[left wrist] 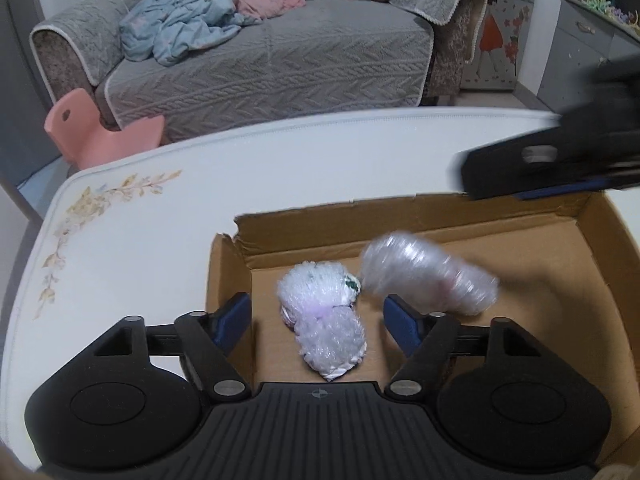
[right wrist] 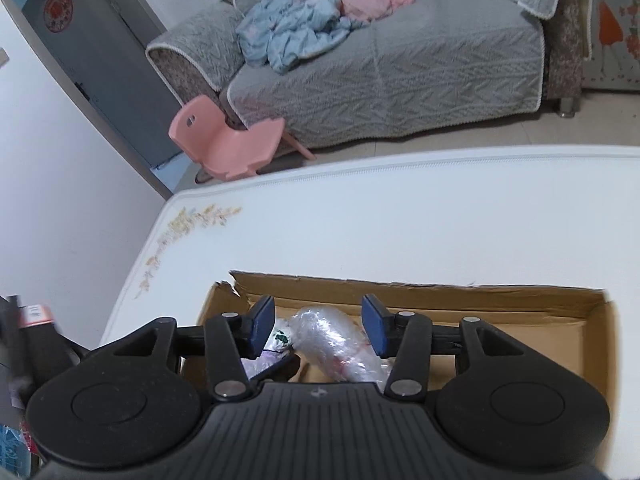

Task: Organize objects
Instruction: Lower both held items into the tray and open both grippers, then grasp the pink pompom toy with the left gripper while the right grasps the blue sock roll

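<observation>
Both the left claw (left wrist: 316,312) and right claw (right wrist: 318,330) are hanging spread, gripping nothing, over the cardboard box (left wrist: 600,240) on the white worktop (left wrist: 160,220), where two bubble-wrapped bundles (left wrist: 324,320) (left wrist: 432,276) are lying (one blurred).

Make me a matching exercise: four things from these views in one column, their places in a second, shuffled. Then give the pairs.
Things
1. white bundle
2. clear roll
3. blanket
4. pink chair

Places
A. on the floor beside the sofa
B. heaped on the sofa seat
C. in the box, between the left gripper fingers
D. in the box, blurred, right of the other wrapped item

Pairs: 1-C, 2-D, 3-B, 4-A
</observation>
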